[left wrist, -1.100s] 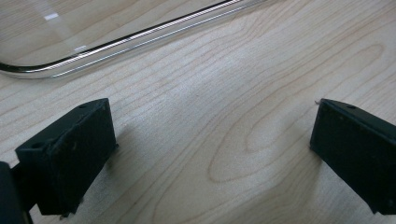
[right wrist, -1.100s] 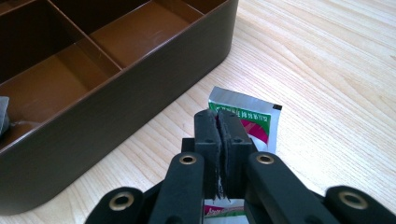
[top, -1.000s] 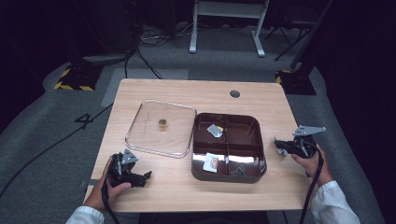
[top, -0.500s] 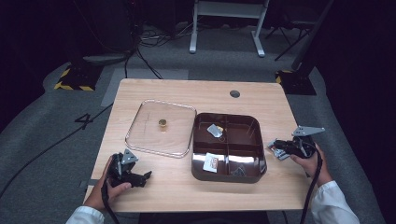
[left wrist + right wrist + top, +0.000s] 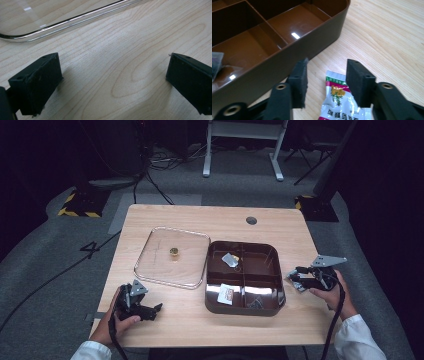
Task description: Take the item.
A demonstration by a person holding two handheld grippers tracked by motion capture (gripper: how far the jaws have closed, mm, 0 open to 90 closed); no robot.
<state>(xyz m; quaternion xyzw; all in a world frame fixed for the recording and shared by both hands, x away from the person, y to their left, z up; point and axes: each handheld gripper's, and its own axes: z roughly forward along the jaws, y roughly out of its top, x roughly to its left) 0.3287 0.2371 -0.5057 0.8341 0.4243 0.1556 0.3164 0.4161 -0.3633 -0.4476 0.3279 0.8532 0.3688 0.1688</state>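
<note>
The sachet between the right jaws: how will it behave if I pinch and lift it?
The sachet looks like thin crinkled foil, so probably light and floppy. Its glossy film may slip, so pinch the flat sealed edge.

beyond the table [image 5: 280, 222] i see grey floor [image 5: 60, 270], a yellow-black striped block [image 5: 77, 212] off its far left corner, cables [image 5: 155, 165], and a white stand [image 5: 245, 140].

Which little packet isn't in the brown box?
The white packet with the yellow flower print, lying on the table between the right gripper's open jaws. The others lie inside the brown box.
</note>
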